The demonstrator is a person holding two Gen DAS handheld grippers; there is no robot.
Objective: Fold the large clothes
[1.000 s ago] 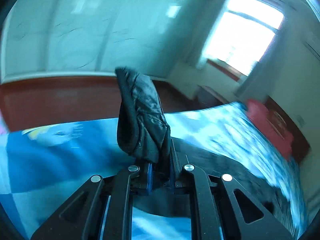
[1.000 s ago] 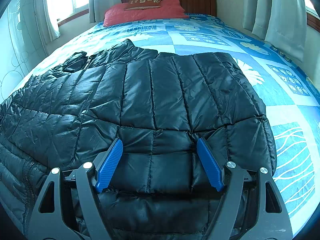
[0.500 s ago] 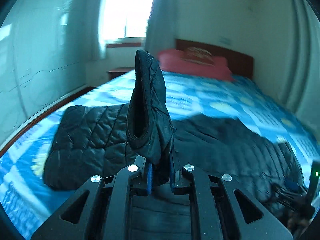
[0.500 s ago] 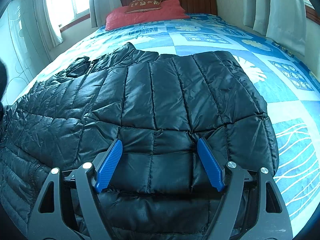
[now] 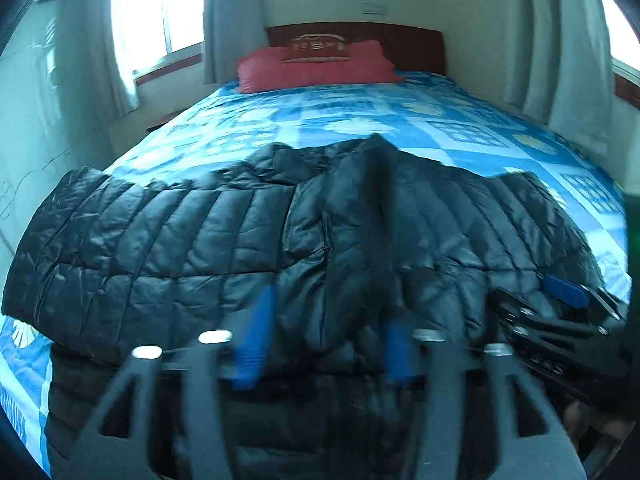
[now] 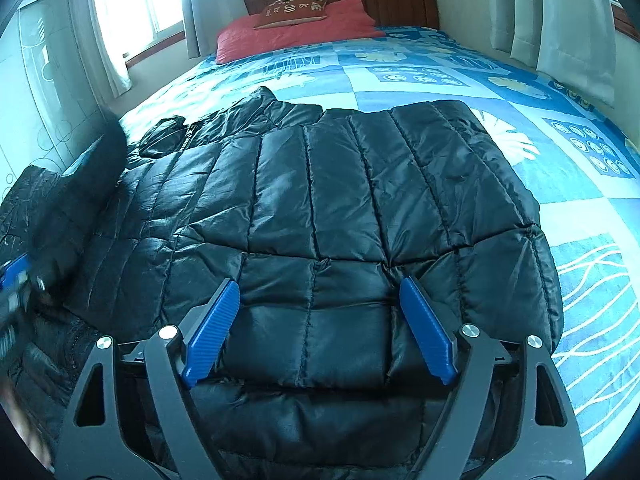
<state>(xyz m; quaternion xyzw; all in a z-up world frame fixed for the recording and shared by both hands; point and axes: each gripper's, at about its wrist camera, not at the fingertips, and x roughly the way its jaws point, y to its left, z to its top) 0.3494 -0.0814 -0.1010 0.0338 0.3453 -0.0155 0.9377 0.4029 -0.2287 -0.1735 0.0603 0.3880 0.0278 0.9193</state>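
A black quilted puffer jacket [image 5: 160, 248] lies spread across the foot of the bed, and its right part [image 6: 340, 184] is folded over. My left gripper [image 5: 326, 344] hovers low over the jacket's middle. Its blurred blue pads are opening, and the jacket's sleeve [image 5: 360, 240] lies loose between them, draped on the jacket. My right gripper [image 6: 320, 328] rests over the folded right part. Its jaws are wide and still opening, with the fabric lying under them but not pinched. Each gripper shows at the edge of the other view: right gripper [image 5: 560, 300], left gripper [image 6: 12, 280].
The bed has a blue patterned cover [image 6: 440, 80], a red pillow [image 5: 312, 68] and a brown headboard [image 5: 400, 44] at the far end. A window with curtains [image 5: 120, 40] and a pale wardrobe [image 6: 44, 80] stand on the left. More curtains [image 6: 560, 20] hang on the right.
My left gripper swung round from the wall to face the bed head, carrying the sleeve over the jacket, and its jaws came apart. The right gripper stayed in place with its jaws slightly wider.
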